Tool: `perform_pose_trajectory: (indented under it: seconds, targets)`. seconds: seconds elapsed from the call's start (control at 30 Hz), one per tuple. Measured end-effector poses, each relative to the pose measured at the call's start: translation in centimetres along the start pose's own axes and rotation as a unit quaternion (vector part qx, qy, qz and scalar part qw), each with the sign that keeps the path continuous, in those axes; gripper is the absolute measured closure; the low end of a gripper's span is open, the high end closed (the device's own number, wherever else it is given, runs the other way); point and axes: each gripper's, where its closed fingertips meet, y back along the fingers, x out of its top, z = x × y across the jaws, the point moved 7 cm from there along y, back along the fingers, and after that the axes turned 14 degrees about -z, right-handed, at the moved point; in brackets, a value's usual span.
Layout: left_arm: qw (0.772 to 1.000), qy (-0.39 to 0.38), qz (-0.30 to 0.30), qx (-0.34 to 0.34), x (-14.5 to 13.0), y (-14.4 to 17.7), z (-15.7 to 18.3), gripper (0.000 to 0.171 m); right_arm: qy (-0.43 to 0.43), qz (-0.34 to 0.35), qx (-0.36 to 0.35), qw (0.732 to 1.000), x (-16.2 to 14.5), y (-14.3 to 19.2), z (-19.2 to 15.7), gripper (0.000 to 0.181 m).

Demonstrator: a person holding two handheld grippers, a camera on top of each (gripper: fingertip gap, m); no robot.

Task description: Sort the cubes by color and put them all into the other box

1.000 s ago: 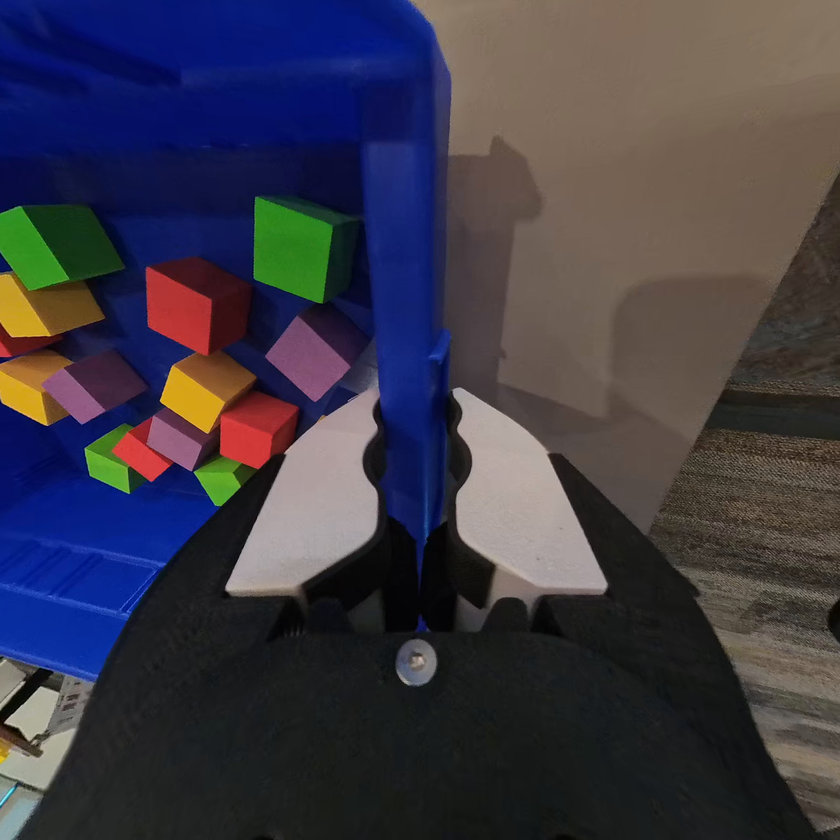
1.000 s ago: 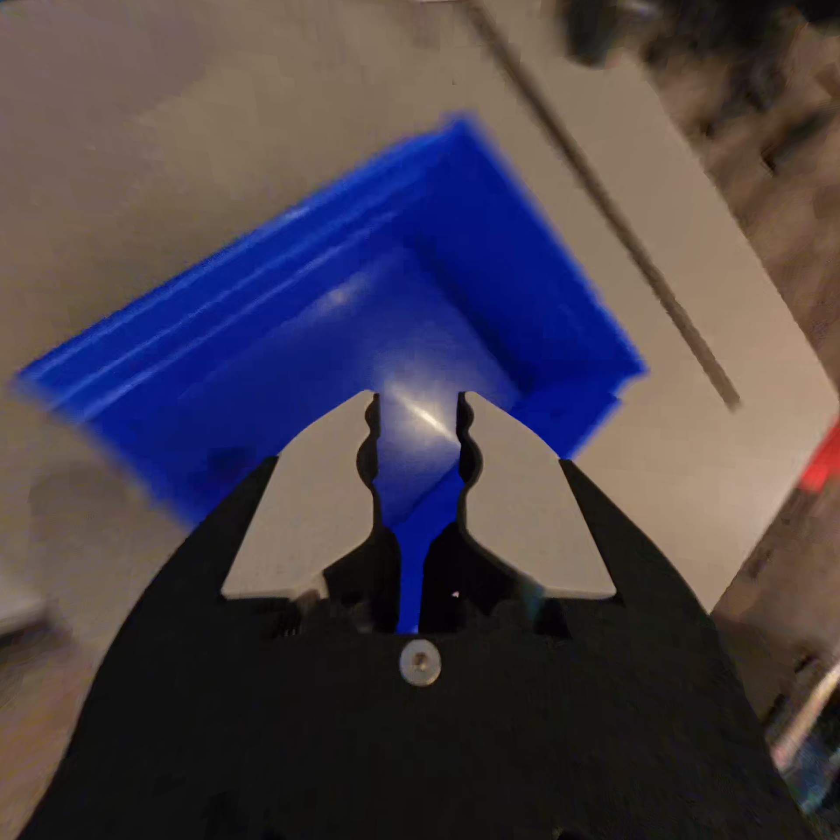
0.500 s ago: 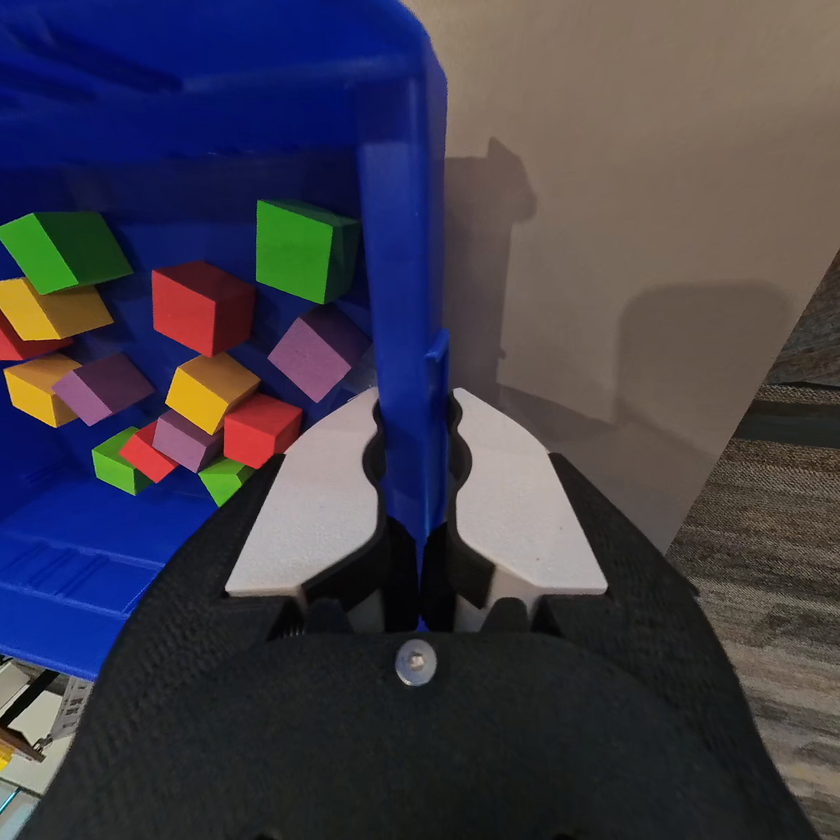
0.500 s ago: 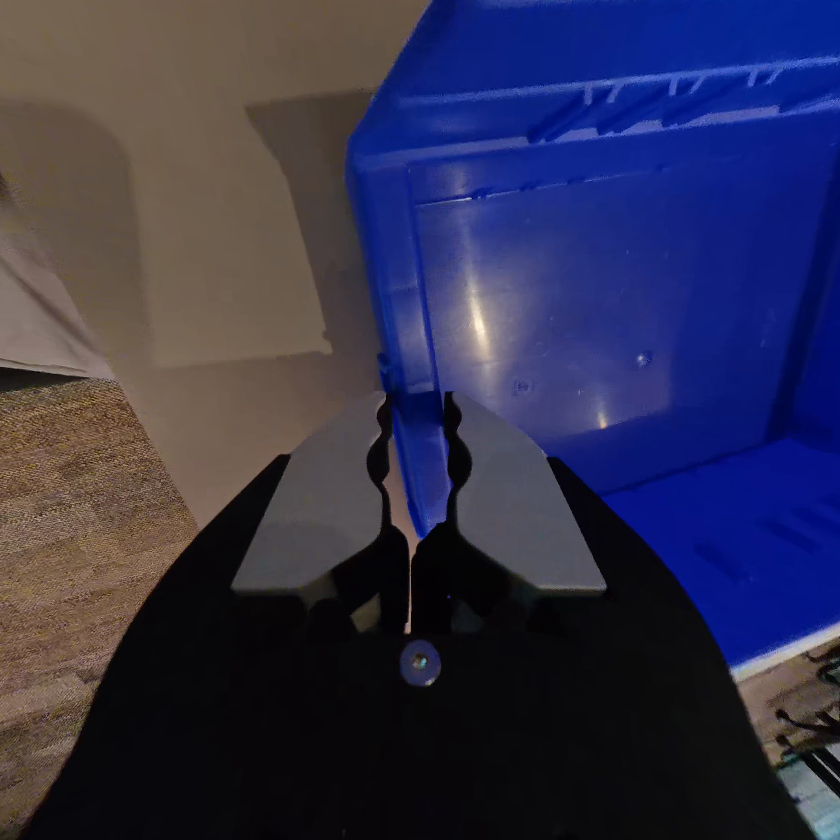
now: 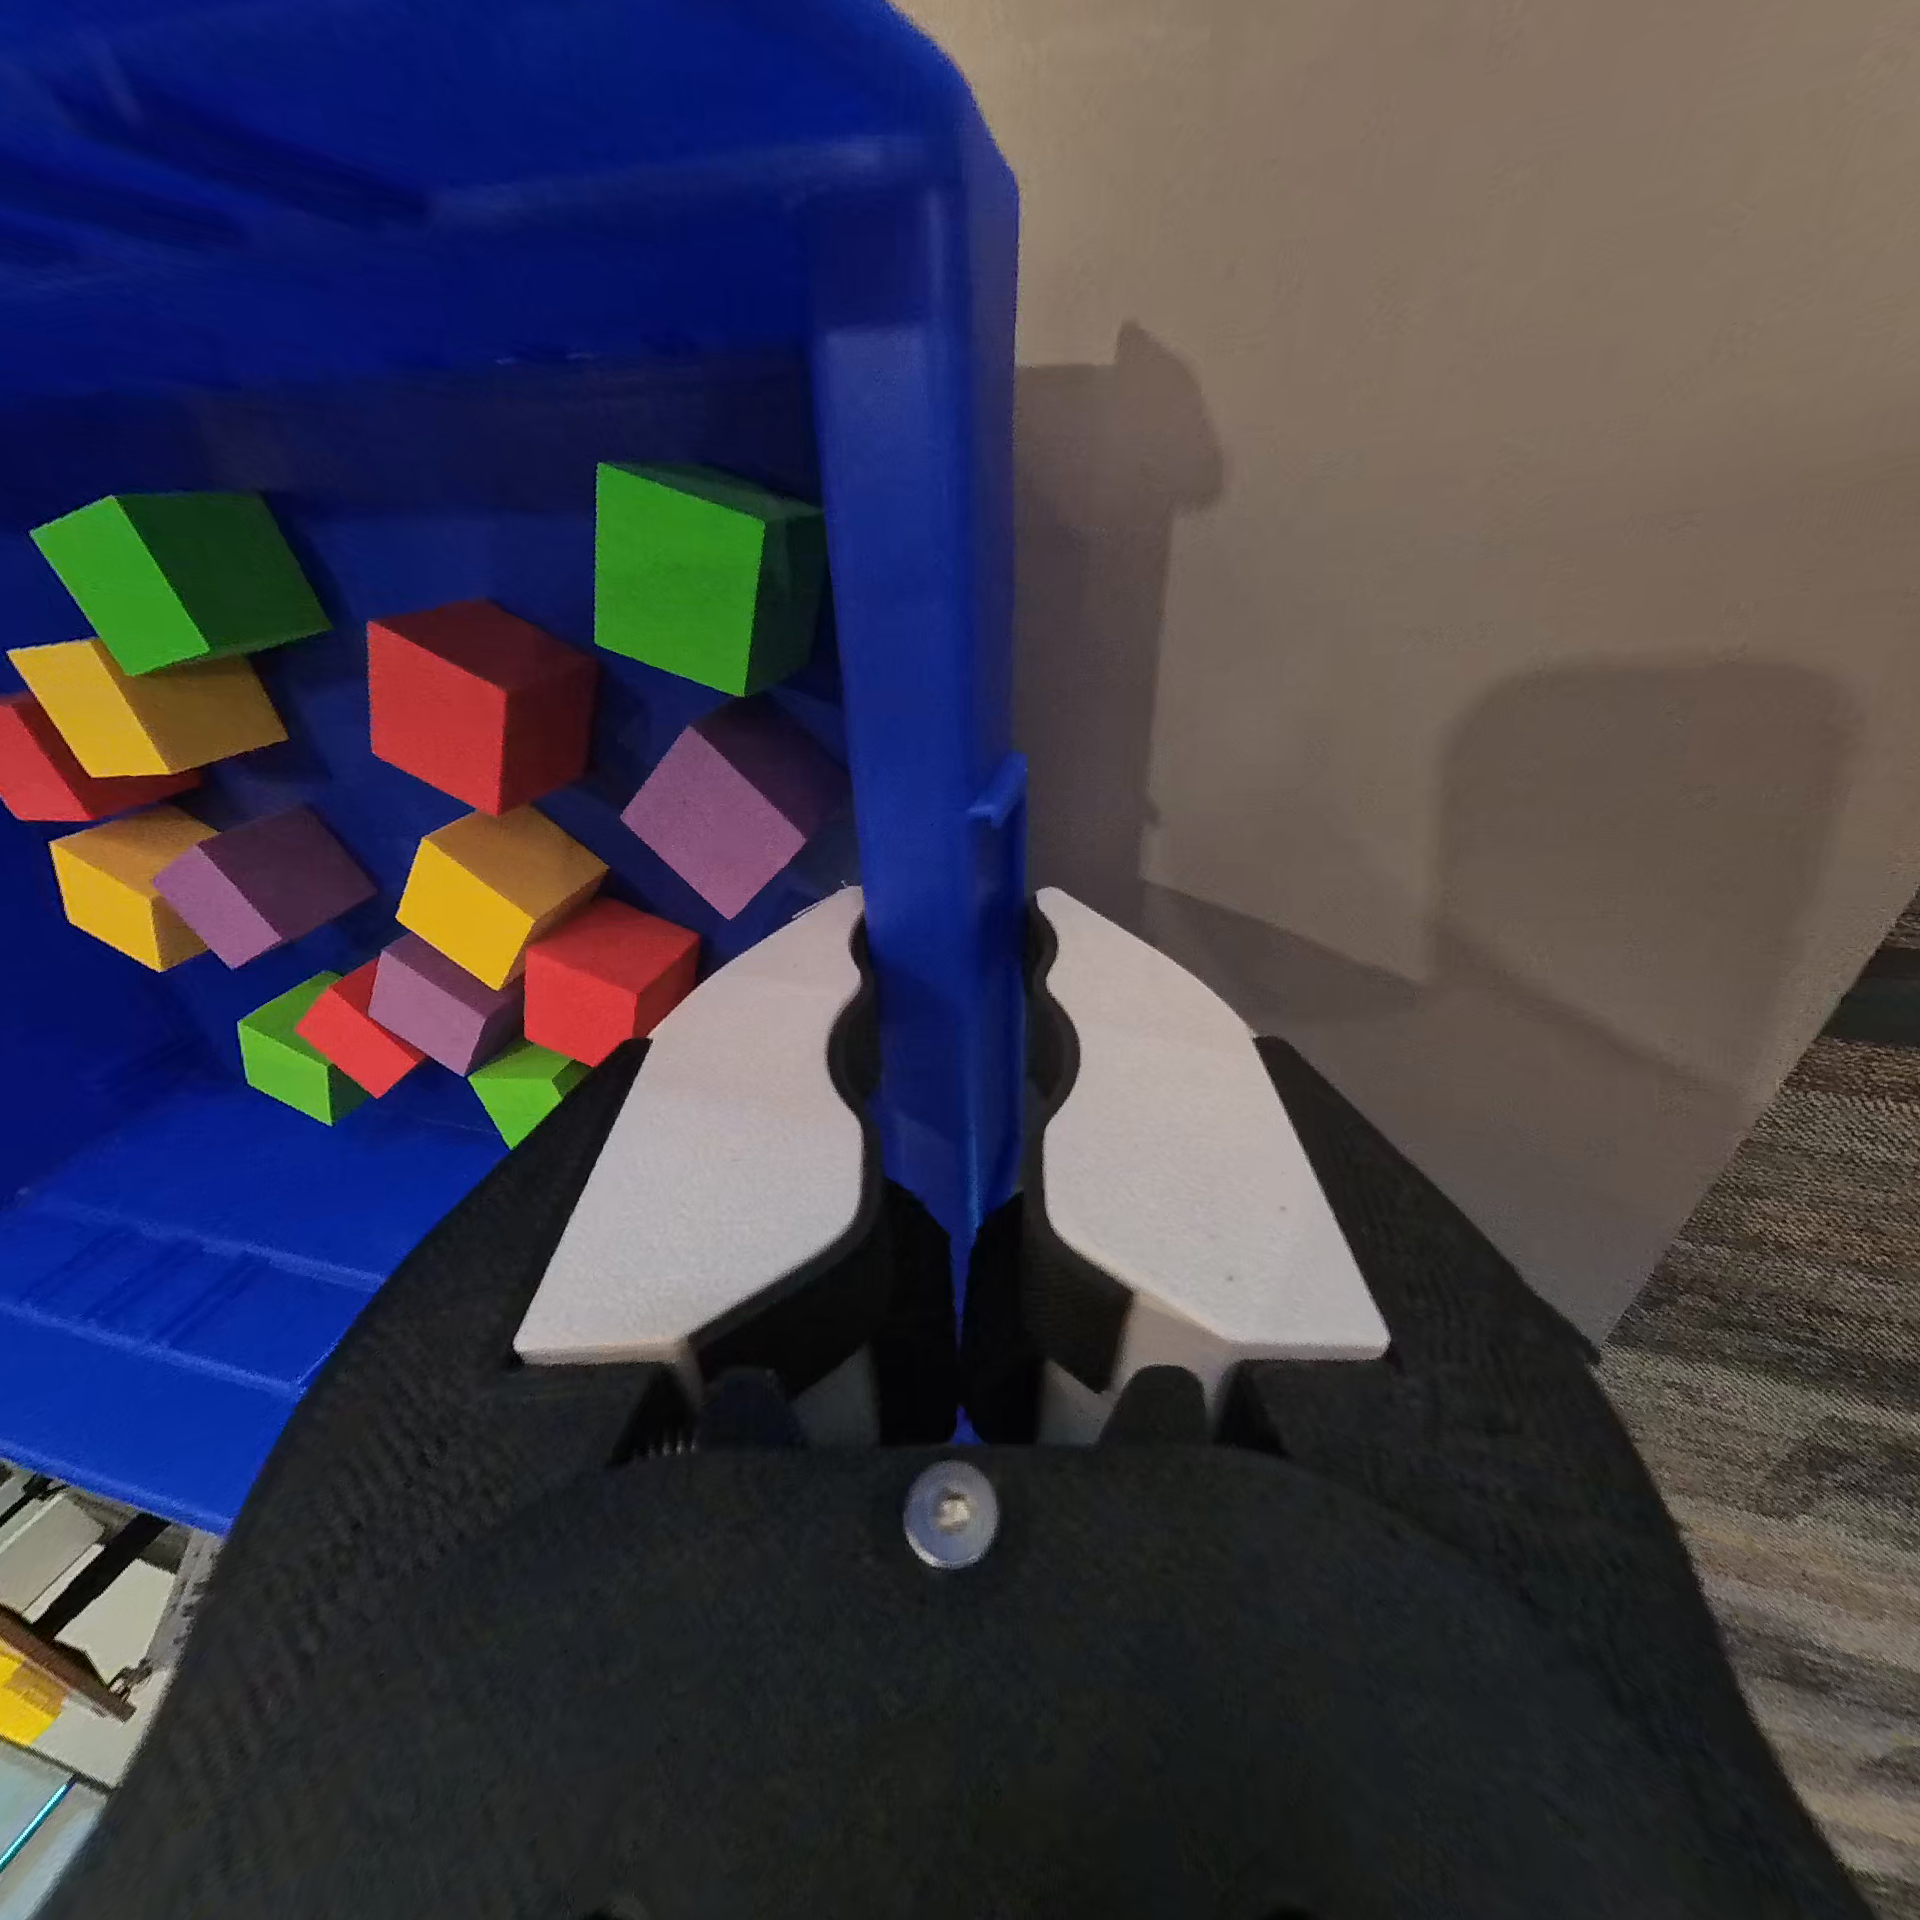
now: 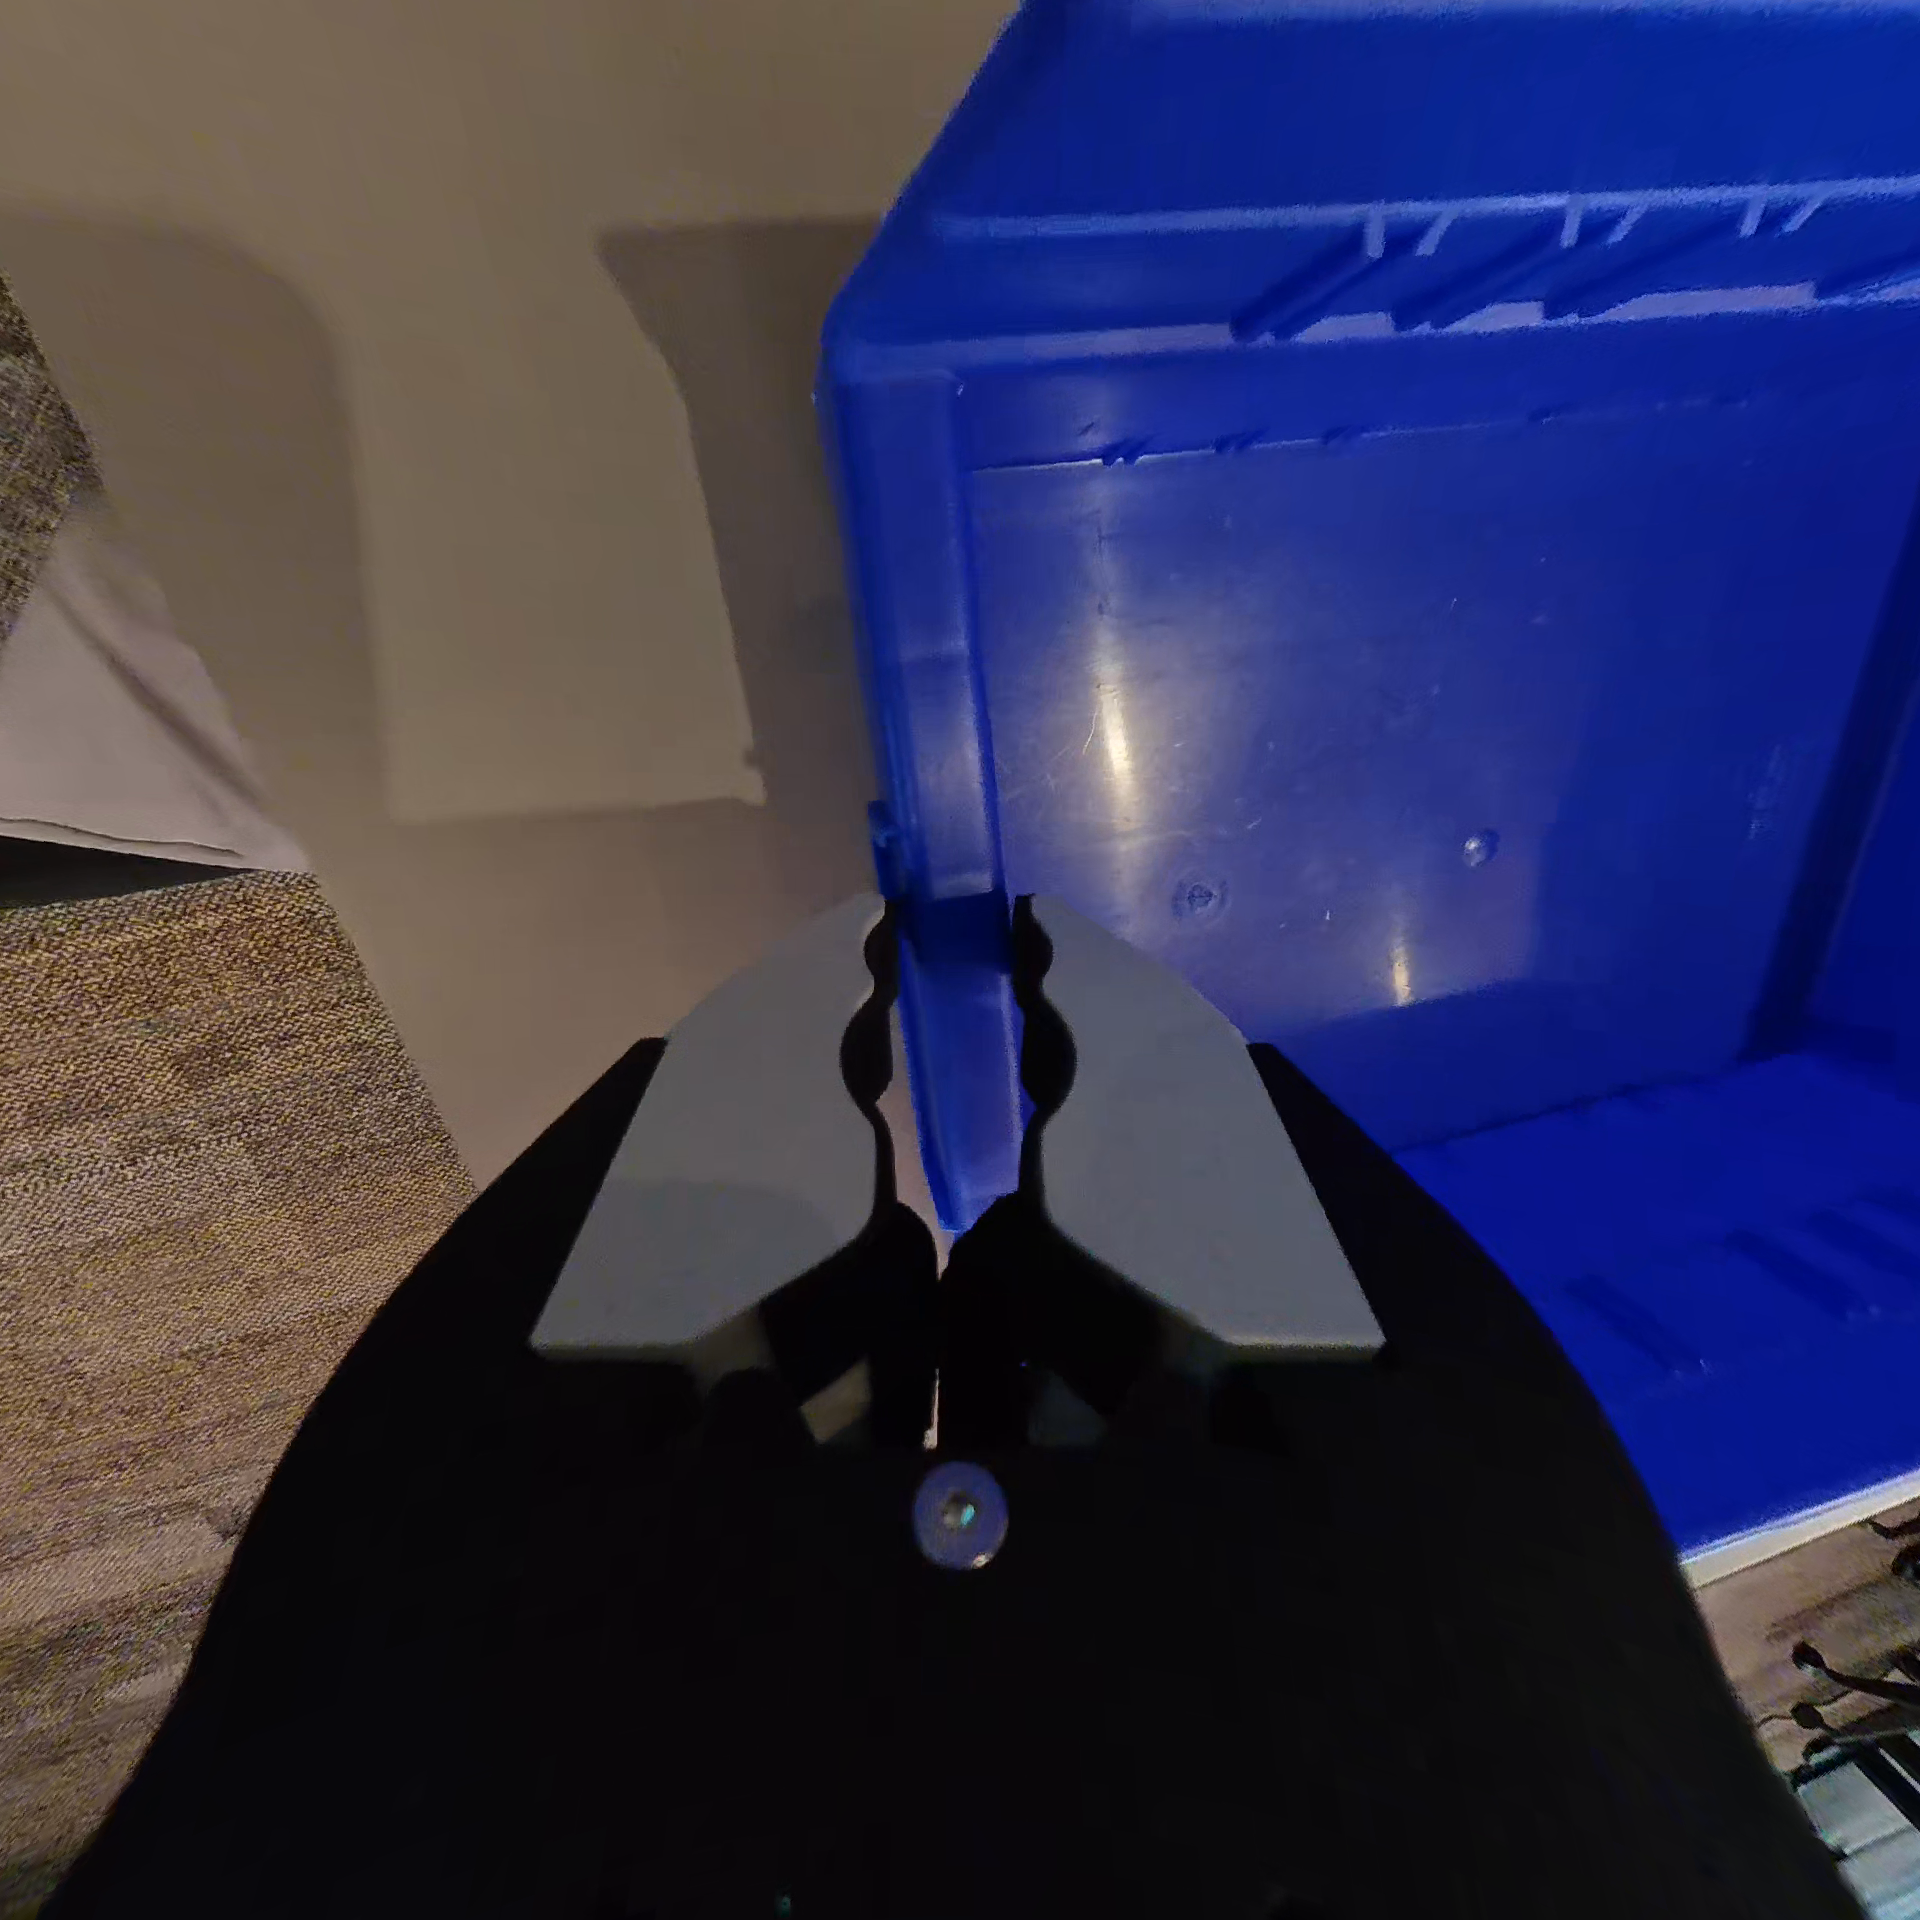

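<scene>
Blue bins (image 5: 914, 623) (image 6: 1351, 675), rims pinched by both grippers (image 5: 948, 935) (image 6: 951, 925), on beige table (image 5: 1455, 416) above carpet (image 5: 1766, 1455).

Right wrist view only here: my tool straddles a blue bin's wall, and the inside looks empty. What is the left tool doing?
Observer: The left tool is shut on the right-hand wall of a blue bin.
Operator: Anything in that one?
Observer: Yes, coloured cubes in red, green, yellow and purple, loosely jumbled inside.
Operator: Any close to the gripped wall?
Observer: A purple cube and a green cube lie right beside it.
</scene>
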Motion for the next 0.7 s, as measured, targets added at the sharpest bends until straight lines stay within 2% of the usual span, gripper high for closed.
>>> perform_pose_trajectory:
  seconds: [0.1,0.4,0.7]
  targets:
    - [1.000,-0.004,-0.007,0.008,0.21,0.13,0.32,0.146,-0.003,0.004,-0.004,1.000,-0.04,0.00,-0.13,0.161]
    - [1.000,0.002,0.025,0.003,0.16,0.18,0.67,0.146,0.016,0.035,0.001,0.999,0.06,-0.04,-0.29,0.161]
    - [1.000,0.015,0.024,-0.001,-0.01,0.51,0.67,0.145,-0.001,0.006,0.000,1.000,-0.55,0.23,-0.06,0.161]
